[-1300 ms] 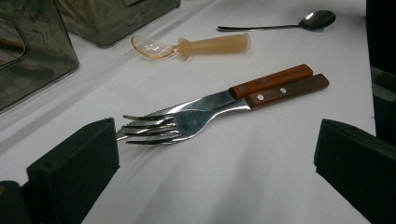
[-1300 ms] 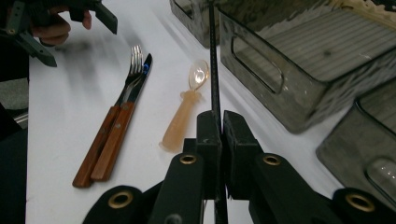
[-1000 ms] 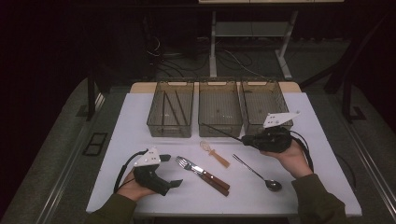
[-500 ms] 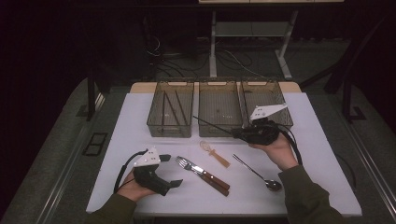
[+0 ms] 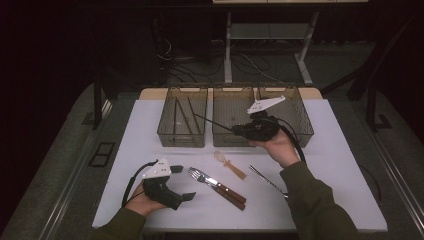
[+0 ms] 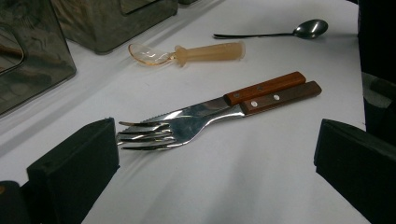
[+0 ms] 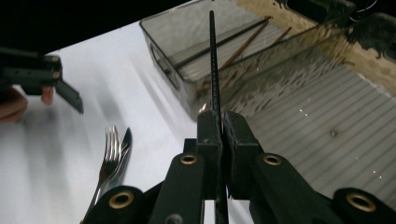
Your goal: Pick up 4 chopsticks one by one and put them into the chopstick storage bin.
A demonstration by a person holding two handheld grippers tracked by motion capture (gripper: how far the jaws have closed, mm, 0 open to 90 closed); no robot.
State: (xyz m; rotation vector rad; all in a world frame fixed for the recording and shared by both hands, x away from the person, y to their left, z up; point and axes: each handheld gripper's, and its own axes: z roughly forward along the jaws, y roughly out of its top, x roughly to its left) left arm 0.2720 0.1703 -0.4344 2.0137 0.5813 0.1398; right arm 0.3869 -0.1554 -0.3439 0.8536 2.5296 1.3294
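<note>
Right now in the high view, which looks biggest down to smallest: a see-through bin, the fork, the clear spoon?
1. left bin, clearly biggest.
2. fork, with its wooden handle.
3. clear spoon, a bit shorter than the fork, though they look close.

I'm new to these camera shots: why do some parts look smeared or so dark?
High view: the white table is lit and the room behind is nearly black. Right gripper view: the fork and tabletop streak with motion blur; the chopstick in the right claw stays sharp. Left gripper view: crisp, with glare on the fork.
</note>
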